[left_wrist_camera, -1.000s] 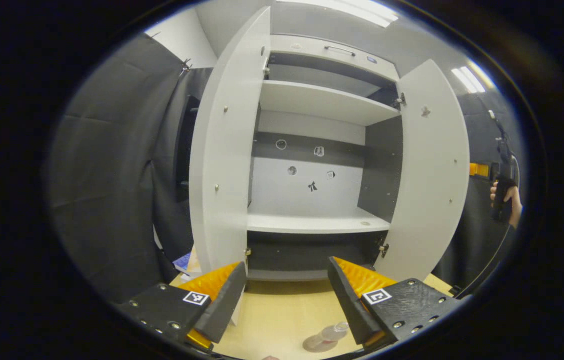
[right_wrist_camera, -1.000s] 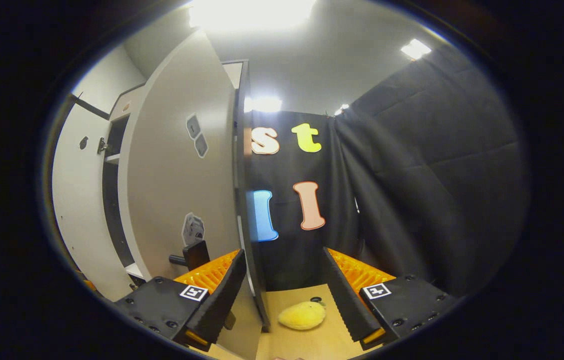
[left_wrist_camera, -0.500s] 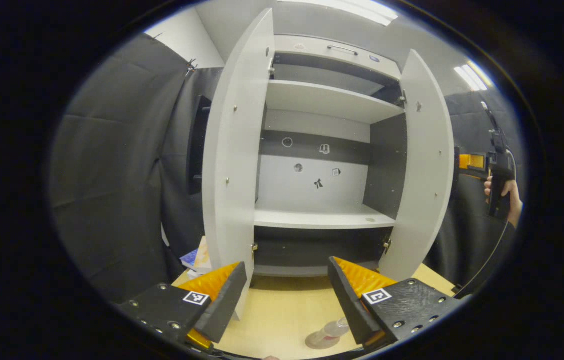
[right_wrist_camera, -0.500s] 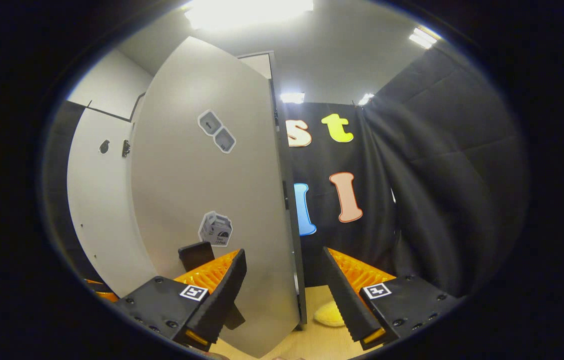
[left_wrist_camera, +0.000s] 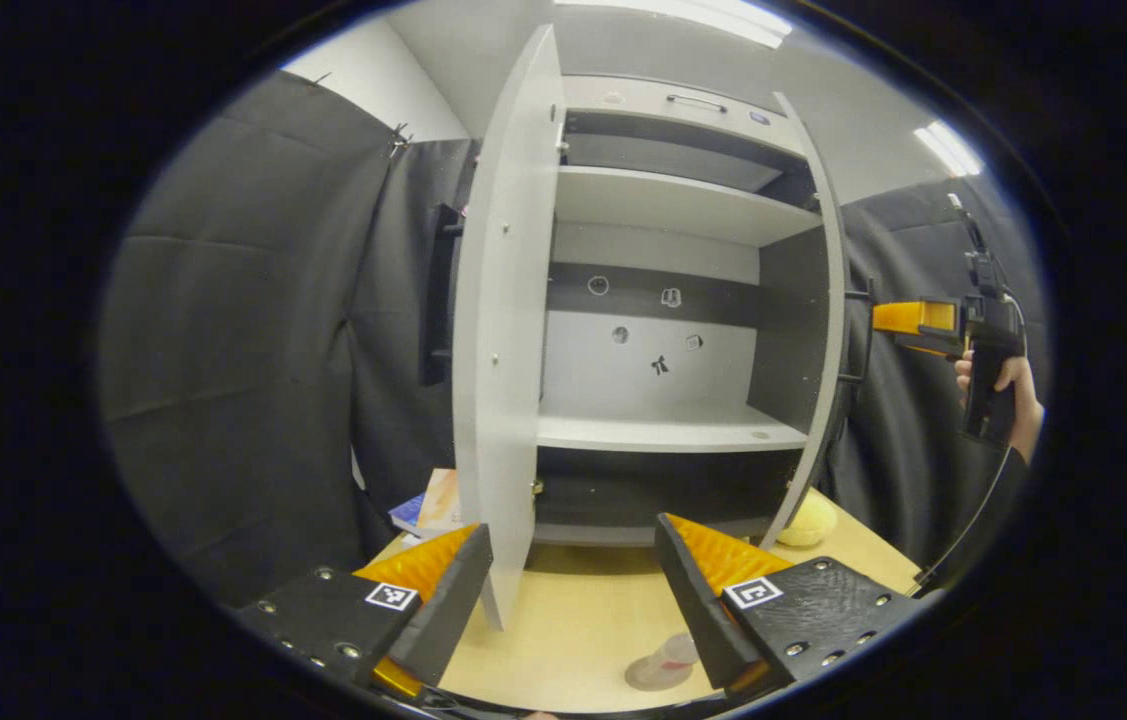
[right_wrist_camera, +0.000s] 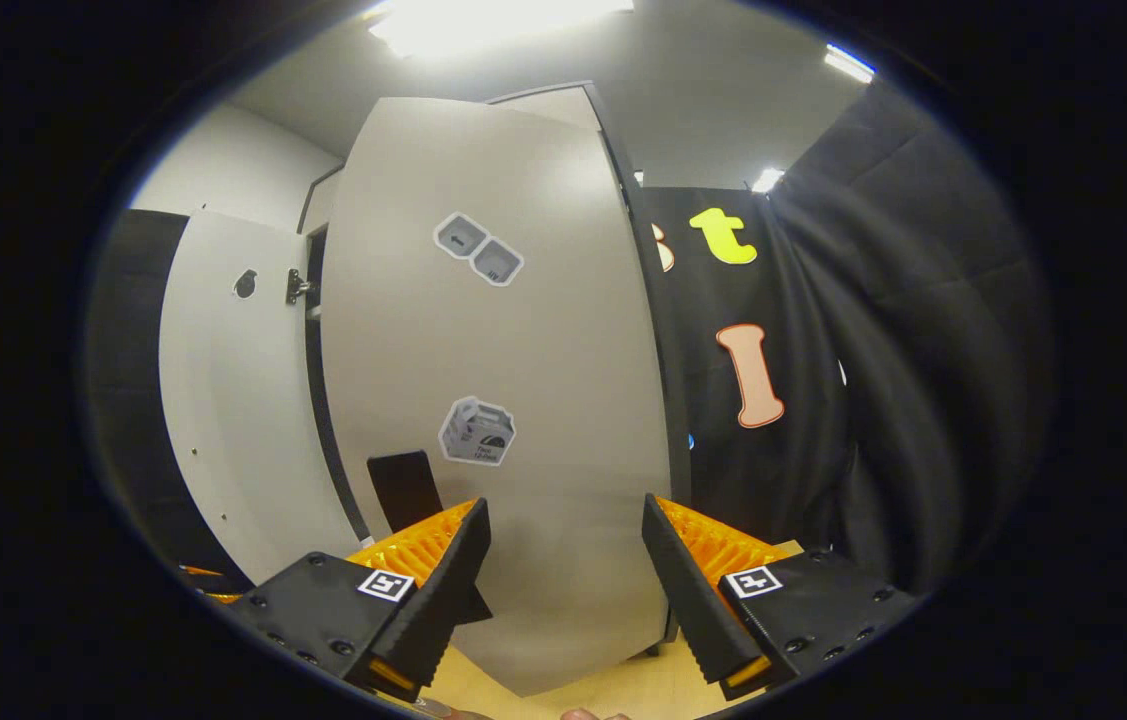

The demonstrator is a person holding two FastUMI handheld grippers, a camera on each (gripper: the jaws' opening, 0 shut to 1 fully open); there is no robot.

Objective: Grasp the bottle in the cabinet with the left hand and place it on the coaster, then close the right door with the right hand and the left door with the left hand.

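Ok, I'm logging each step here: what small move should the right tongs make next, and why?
Probably keep pushing the right door toward the cabinet. The door stands edge-on, only part shut, and the open right tongs sit against its outer face. The bottle already stands on the coaster.

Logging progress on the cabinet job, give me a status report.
Both grippers open, empty. Bottle on coaster. Right door half open, right gripper at its outer face. Left door wide open.
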